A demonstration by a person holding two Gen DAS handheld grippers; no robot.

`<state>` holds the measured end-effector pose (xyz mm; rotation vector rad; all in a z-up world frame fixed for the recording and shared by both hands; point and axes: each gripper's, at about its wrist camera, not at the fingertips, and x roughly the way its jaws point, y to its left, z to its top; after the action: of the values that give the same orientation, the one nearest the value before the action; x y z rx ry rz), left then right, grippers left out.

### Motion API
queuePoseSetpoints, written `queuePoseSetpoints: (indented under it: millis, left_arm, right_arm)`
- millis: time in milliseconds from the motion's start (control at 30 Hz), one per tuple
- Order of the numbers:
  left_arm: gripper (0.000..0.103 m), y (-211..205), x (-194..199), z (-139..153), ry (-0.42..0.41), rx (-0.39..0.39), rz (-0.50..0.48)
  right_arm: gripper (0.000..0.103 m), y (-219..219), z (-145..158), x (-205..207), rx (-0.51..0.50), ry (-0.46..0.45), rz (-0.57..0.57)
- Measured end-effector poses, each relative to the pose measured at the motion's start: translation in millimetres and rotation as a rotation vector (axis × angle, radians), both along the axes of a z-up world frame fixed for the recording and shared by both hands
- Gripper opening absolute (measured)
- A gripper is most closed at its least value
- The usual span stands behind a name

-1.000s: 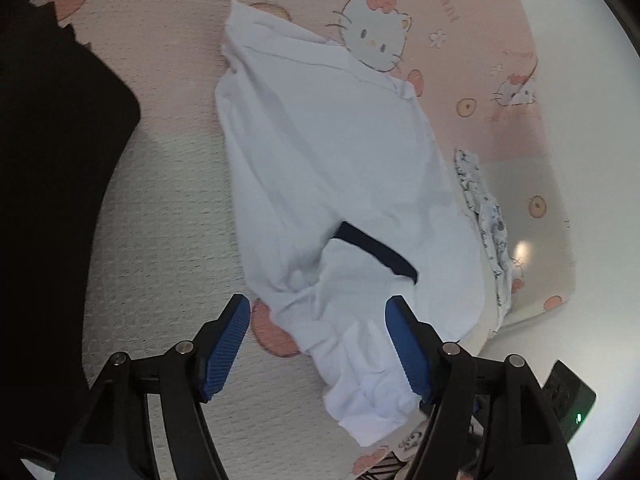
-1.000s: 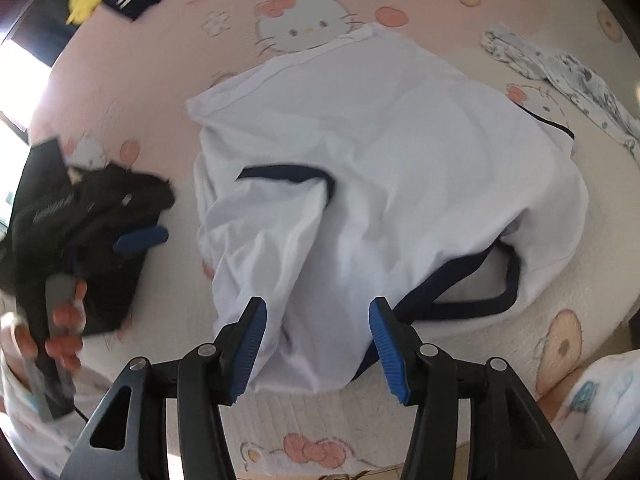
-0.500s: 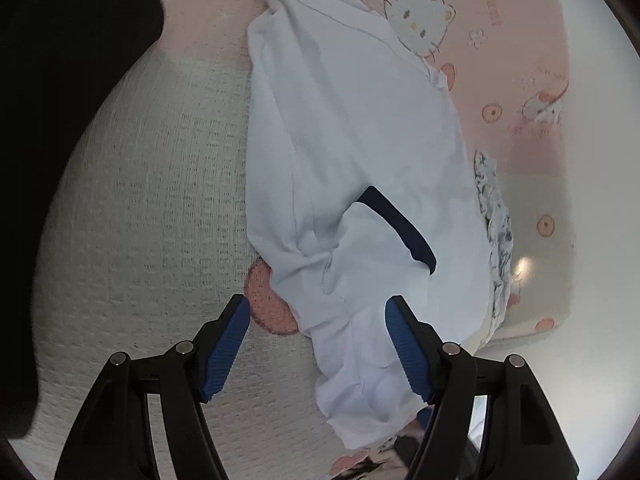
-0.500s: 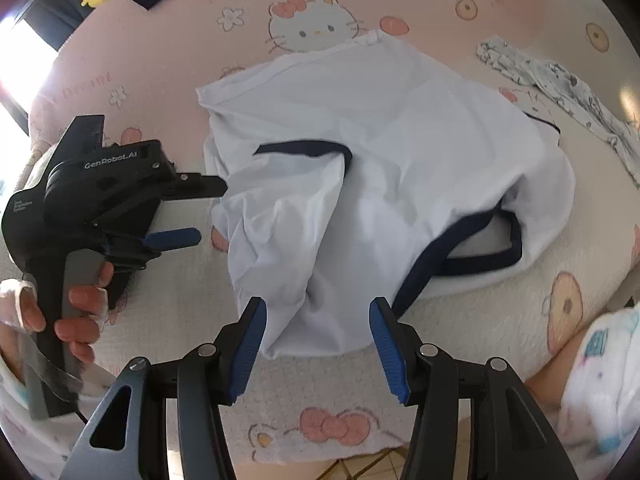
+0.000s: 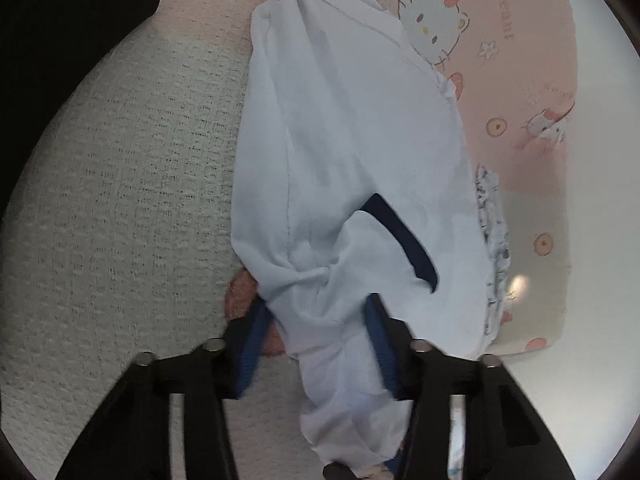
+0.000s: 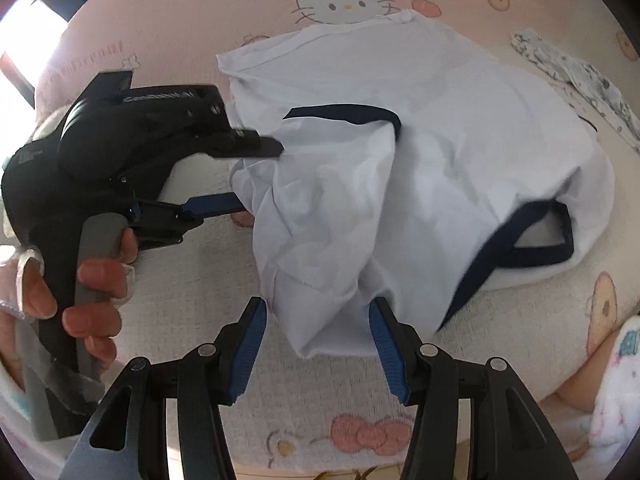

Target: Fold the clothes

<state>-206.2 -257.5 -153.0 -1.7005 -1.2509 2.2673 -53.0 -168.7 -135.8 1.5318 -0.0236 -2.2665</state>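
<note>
Both of my grippers have closed in on the white T-shirt (image 6: 460, 128) since a second ago: my left gripper (image 5: 316, 340), which hung short of the cloth, now has its blue pads straddling the bunched near edge, and my right gripper (image 6: 318, 340) has come down to the near hem. In the right wrist view my left gripper (image 6: 240, 176) reaches in from the left, one finger above the fabric and one below it, with a good gap between them, so I judge it spread and not yet pinching. My right gripper is spread too, the hem lying between its pads without being squeezed. The shirt lies on the bed's pink cartoon-cat blanket (image 6: 168, 32), rumpled rather than folded: its body is spread toward the far side, a navy-trimmed sleeve (image 6: 344, 114) is flopped over the middle, and the navy-edged neckline (image 6: 524, 236) sits at the right. No clean fold line shows anywhere, so as I read it the folding is all left to do, starting with flattening. A small patterned garment (image 6: 580, 76) lies apart at the far right.
</note>
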Motion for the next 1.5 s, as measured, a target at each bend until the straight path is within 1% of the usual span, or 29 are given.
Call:
queuePoseSetpoints:
  millis: [33, 67, 100, 133, 167, 200, 267, 367, 433, 533, 667, 767, 800, 833, 867, 900, 933, 967, 1000, 1067, 1133, 1167, 1267, 1333, 1400, 1467, 1500]
  left_arm:
    - [0.038, 1.7, -2.3, 0.4, 0.002, -0.022, -0.012]
    - [0.028, 4.2, -2.5, 2.5, 0.009, -0.06, -0.027]
    - [0.017, 6.7, -2.7, 4.6, 0.017, -0.099, -0.042]
    - [0.017, 8.8, -2.8, 6.5, 0.024, -0.133, -0.055]
    - [0.014, 7.6, -2.6, 7.2, 0.027, -0.141, -0.058]
    - [0.012, 6.3, -2.4, 7.9, 0.031, -0.149, -0.061]
    - [0.012, 3.8, -1.9, 9.2, 0.037, -0.165, -0.067]
    - [0.012, 0.1, -1.3, 11.2, 0.047, -0.188, -0.076]
    - [0.011, -2.6, -0.7, 12.4, 0.053, -0.204, -0.082]
    - [0.011, -10.2, 1.9, 13.4, 0.038, -0.246, -0.094]
    - [0.011, -10.2, -0.5, 18.2, 0.043, -0.256, -0.148]
    - [0.012, -4.2, 0.8, 27.7, 0.067, -0.223, -0.196]
    - [0.014, -3.2, 0.9, 31.1, 0.073, -0.212, -0.202]
    - [0.016, -2.5, 0.0, 33.7, 0.073, -0.2, -0.196]
    - [0.022, -2.0, -0.5, 36.2, 0.074, -0.189, -0.188]
    - [0.032, -3.4, 2.0, 38.7, 0.08, -0.184, -0.169]
    - [0.04, -4.7, 4.5, 41.2, 0.085, -0.178, -0.149]
    - [0.055, -6.1, 7.0, 43.7, 0.091, -0.173, -0.13]
    - [0.066, -7.4, 9.6, 46.3, 0.098, -0.168, -0.112]
    - [0.066, -6.0, 15.9, 51.8, 0.109, -0.179, -0.096]
    - [0.066, -0.6, 21.5, 56.1, 0.101, -0.214, -0.102]
    - [0.066, 3.5, 24.7, 58.0, 0.096, -0.243, -0.111]
    - [0.066, 15.7, 40.1, 63.9, 0.118, -0.322, -0.143]
    - [0.066, 22.4, 50.2, 68.0, 0.134, -0.364, -0.166]
    - [0.066, 33.5, 54.1, 73.0, 0.147, -0.431, -0.182]
    - [0.066, 37.2, 56.6, 76.5, 0.156, -0.465, -0.19]
    - [0.066, 38.4, 56.5, 77.0, 0.156, -0.465, -0.191]
  right_arm:
    - [0.052, -3.4, -2.6, -1.0, 0.014, 0.012, 0.01]
    - [0.048, -5.9, -5.6, -2.3, 0.027, 0.013, 0.018]
    - [0.03, -8.3, -8.5, -3.6, 0.037, 0.014, 0.025]
    - [0.007, -8.9, -10.4, -4.6, 0.031, 0.017, 0.034]
    - [0.004, -7.9, -11.4, -5.3, 0.017, 0.013, 0.04]
    - [0.004, -7.9, -11.9, -5.4, 0.013, 0.005, 0.052]
    - [0.004, -9.4, -10.2, -2.9, 0.004, -0.004, 0.095]
    - [0.004, -7.7, -10.7, 1.0, -0.039, -0.062, 0.12]
    - [0.003, -7.3, -15.1, 2.0, -0.022, -0.088, 0.122]
    - [0.003, -4.8, -21.8, 1.6, -0.062, -0.152, 0.117]
    - [0.003, -9.7, -16.9, 5.8, -0.075, -0.141, 0.15]
    - [0.005, -11.8, -9.6, 6.1, -0.11, -0.12, 0.158]
    - [0.007, -10.6, -5.4, 6.1, -0.129, -0.106, 0.155]
    - [0.026, -7.0, 0.2, 5.3, -0.155, -0.091, 0.14]
    - [0.041, -3.3, 5.6, 4.4, -0.18, -0.076, 0.125]
    - [0.063, 0.4, 9.3, 2.3, -0.192, -0.067, 0.109]
    - [0.064, 4.3, 12.9, -0.1, -0.205, -0.06, 0.094]
    - [0.064, 9.4, 15.8, -7.1, -0.22, -0.063, 0.086]
    - [0.064, 14.1, 18.6, -14.0, -0.234, -0.067, 0.077]
    - [0.064, 16.7, 23.7, -23.1, -0.222, -0.073, 0.075]
    - [0.064, 18.8, 27.9, -28.5, -0.204, -0.076, 0.082]
    - [0.064, 20.6, 23.9, -33.1, -0.199, -0.092, 0.085]
    - [0.064, 35.1, 25.5, -55.0, -0.225, -0.165, 0.093]
    - [0.064, 37.3, 26.7, -67.7, -0.249, -0.212, 0.081]
    - [0.064, 38.4, 29.9, -82.4, -0.275, -0.258, 0.072]
    - [0.064, 35.9, 37.3, -95.8, -0.278, -0.264, 0.089]
    - [0.065, 33.2, 40.1, -101.9, -0.27, -0.256, 0.098]
